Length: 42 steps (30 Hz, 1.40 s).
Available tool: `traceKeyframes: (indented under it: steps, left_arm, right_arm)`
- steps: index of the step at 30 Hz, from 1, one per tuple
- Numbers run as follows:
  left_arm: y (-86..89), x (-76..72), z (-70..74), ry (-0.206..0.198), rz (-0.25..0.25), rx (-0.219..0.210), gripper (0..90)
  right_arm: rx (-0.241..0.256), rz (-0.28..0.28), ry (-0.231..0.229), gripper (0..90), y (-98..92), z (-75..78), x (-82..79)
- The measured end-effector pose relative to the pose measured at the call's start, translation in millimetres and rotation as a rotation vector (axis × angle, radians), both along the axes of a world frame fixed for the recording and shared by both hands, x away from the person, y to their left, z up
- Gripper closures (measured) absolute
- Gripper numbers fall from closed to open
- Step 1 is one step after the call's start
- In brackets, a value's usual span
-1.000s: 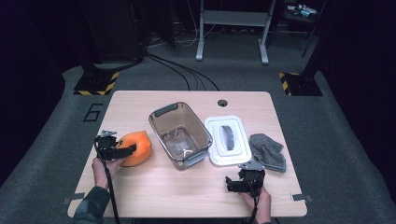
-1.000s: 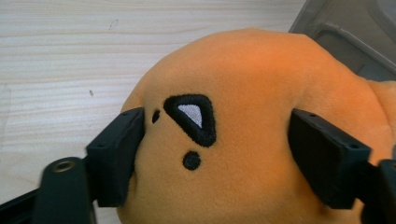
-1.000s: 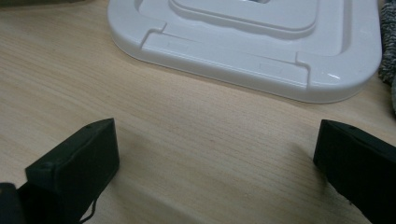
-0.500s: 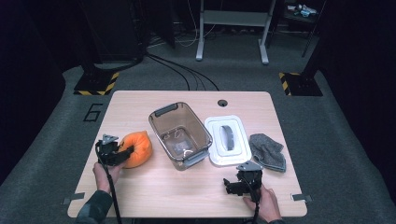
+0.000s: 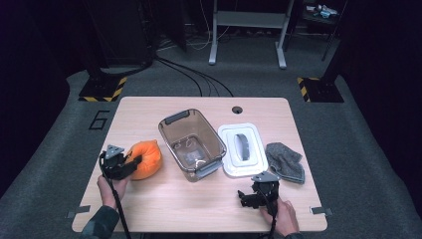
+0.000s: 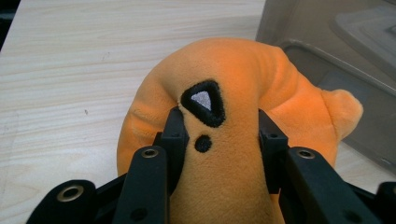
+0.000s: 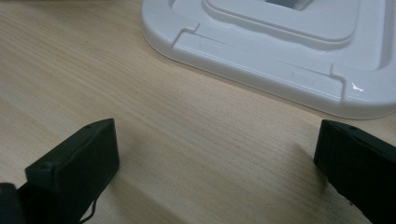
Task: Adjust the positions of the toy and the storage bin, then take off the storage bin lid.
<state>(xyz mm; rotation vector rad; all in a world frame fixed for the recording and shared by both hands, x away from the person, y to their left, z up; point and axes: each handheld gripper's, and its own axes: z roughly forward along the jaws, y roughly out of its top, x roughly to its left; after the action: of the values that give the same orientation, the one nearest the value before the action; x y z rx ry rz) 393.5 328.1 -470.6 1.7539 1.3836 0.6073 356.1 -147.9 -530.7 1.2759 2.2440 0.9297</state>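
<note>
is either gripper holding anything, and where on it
The left hand-held gripper is shut on the orange plush toy, pinching a fold by its black embroidered mark. The right hand-held gripper is open, holding nothing.

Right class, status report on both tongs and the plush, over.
Left tongs shut on plush. Right tongs open, empty, near lid. Bin beside plush.

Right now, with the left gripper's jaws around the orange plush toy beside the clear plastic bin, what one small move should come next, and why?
Probably lift the orange plush toy slightly and carry it toward the clear plastic bin. The left gripper has its jaws pressed into the toy's sides, the bin beside it stands open with its white lid lying apart, and the right gripper hangs open over bare table.
</note>
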Motion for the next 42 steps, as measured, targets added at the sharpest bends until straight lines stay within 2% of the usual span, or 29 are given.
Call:
traceKeyframes:
  steps: [12, 25, 42]
  left_arm:
    - [1.3, -3.4, 5.4, -0.012, -0.011, -0.003, 64.3]
    - [-3.1, -2.8, 20.8, -0.033, -0.032, 0.003, 64.2]
    - [-1.4, 1.1, 52.4, -0.084, -0.025, 0.007, 64.1]
  right_arm:
    - [-0.001, 0.001, -0.001, 0.0, -0.1, 0.0, 0.1]
    - [-0.001, 0.001, 0.000, 0.0, -0.1, 0.0, 0.0]
    - [-0.001, 0.001, 0.000, 0.0, -0.1, 0.0, 0.1]
